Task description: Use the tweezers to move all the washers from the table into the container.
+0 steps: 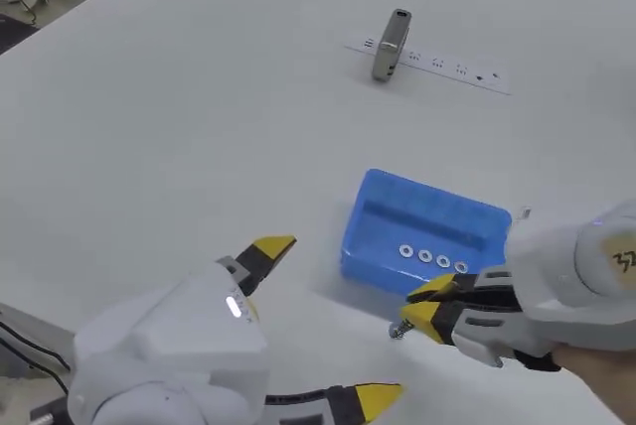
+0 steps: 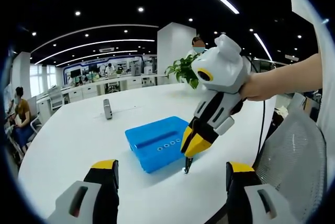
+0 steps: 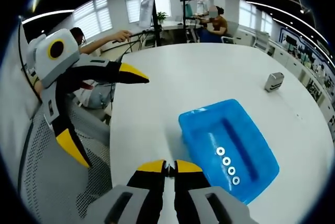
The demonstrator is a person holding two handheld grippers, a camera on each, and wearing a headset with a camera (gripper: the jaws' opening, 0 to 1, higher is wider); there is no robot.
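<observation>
A blue container (image 1: pixel 383 236) sits on the white table (image 1: pixel 199 127) with several silver washers (image 1: pixel 425 256) in a row inside it. My right gripper (image 1: pixel 422 306) hovers just in front of the container's near edge. It is shut on thin metal tweezers (image 1: pixel 397 330), whose tips point down close to the tabletop. The right gripper view has its jaws pressed together on the tweezers (image 3: pixel 168 170), with the container (image 3: pixel 209 124) and washers (image 3: pixel 226 161) ahead on the right. My left gripper (image 1: pixel 330 321) stands open and empty left of the container, over the table's near edge.
A small silver device (image 1: pixel 391 45) rests on a flat white power strip (image 1: pixel 437 63) at the far side of the table. A mesh chair (image 2: pixel 298 150) stands by the table's near edge. People sit at desks in the background.
</observation>
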